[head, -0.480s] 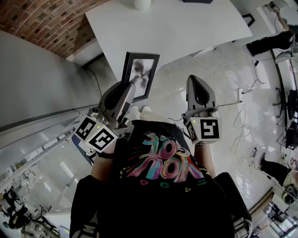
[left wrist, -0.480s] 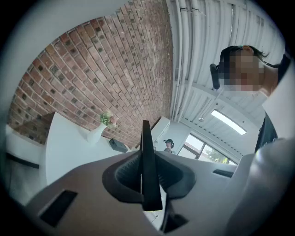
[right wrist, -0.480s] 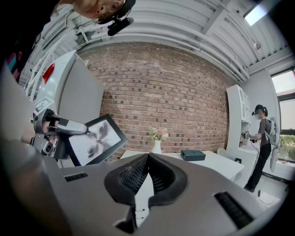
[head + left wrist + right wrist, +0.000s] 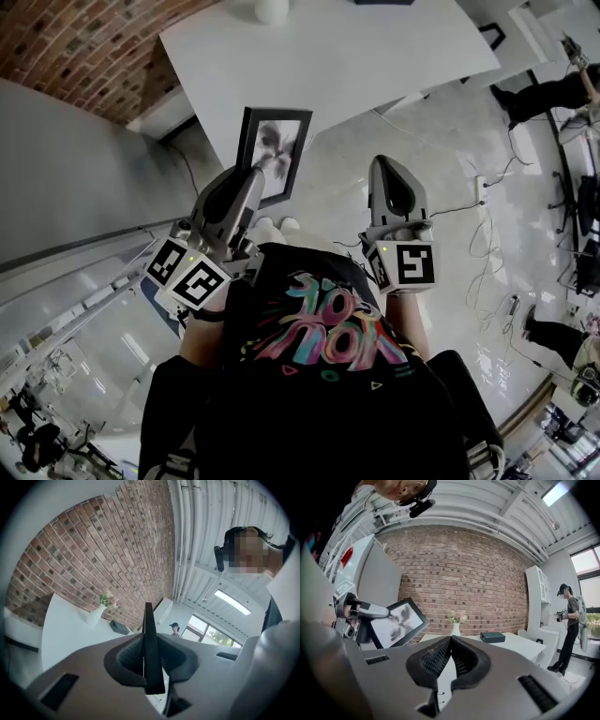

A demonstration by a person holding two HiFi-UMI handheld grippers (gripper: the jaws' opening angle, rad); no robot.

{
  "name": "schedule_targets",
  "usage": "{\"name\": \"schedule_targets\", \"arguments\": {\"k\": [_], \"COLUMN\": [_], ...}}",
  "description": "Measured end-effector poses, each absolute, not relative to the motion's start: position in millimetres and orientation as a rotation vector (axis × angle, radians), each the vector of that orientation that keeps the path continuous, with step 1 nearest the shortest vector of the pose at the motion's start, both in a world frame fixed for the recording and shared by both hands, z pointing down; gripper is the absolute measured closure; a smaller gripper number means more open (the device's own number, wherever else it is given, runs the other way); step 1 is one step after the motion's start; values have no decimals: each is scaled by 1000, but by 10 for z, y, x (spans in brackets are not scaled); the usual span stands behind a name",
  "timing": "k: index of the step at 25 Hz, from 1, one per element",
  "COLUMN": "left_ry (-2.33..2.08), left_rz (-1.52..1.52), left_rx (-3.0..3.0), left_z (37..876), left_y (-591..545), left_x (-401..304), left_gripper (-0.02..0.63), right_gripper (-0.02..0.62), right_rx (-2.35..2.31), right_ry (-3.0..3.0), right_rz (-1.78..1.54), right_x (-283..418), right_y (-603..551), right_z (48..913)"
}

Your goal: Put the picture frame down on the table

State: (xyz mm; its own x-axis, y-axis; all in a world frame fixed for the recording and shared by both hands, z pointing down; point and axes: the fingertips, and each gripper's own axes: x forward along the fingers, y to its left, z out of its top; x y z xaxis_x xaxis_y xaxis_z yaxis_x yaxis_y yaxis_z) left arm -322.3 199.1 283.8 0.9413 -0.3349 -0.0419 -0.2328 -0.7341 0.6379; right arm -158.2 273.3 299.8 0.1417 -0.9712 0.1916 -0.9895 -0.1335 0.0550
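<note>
A black picture frame (image 4: pixel 273 152) with a grey flower print is held upright in the air, short of the white table (image 4: pixel 356 56). My left gripper (image 4: pixel 255 176) is shut on the frame's lower edge. In the left gripper view the frame (image 4: pixel 151 653) shows edge-on as a thin dark blade pinched between the jaws. My right gripper (image 4: pixel 392 175) is shut with nothing in it, to the right of the frame. From the right gripper view the frame (image 4: pixel 397 622) appears at the left, with the left gripper's finger (image 4: pixel 365 609) over it.
A white vase (image 4: pixel 272 9) stands at the table's far edge; it holds flowers (image 4: pixel 457 617). A dark box (image 4: pixel 492 637) lies on the table. A brick wall (image 4: pixel 464 583) runs behind. Another person (image 4: pixel 568 620) stands at the far right. Cables (image 4: pixel 487 225) lie on the glossy floor.
The frame and my left gripper have shifted slightly left and up in the head view, closer to the table. The right gripper has followed a little.
</note>
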Motion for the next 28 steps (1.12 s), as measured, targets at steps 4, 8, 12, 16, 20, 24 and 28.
{"name": "schedule_targets", "arguments": {"k": [4, 8, 12, 16, 20, 24, 28], "left_ry": [-412, -420, -414, -411, -411, -434, -466], "left_rz": [-210, -218, -211, -205, -203, -218, -228], "left_rx": [2429, 2429, 2437, 2430, 2416, 2405, 2388], "left_z": [2802, 2792, 2887, 2847, 2933, 3045, 3068], "left_y": [1967, 1878, 1759, 1465, 1133, 720, 309], "left_x": [-3150, -3205, -2952, -2466, -1994, -1583, -1230], "left_gripper": [529, 529, 529, 529, 529, 529, 529], "right_gripper": [575, 575, 575, 575, 575, 575, 575], "right_rx": [2228, 2277, 2254, 2243, 2281, 2199, 2184], "right_ry": [-1961, -1983, -1910, -1904, -1968, -1954, -2037], "right_rz": [170, 148, 233, 251, 200, 260, 212], "right_x": [-1530, -1579, -1318, -889, -487, -107, 197], "right_y": [2747, 2669, 2670, 2427, 2040, 1663, 1147], "right_z": [3012, 2925, 3132, 3103, 3079, 3281, 3206]}}
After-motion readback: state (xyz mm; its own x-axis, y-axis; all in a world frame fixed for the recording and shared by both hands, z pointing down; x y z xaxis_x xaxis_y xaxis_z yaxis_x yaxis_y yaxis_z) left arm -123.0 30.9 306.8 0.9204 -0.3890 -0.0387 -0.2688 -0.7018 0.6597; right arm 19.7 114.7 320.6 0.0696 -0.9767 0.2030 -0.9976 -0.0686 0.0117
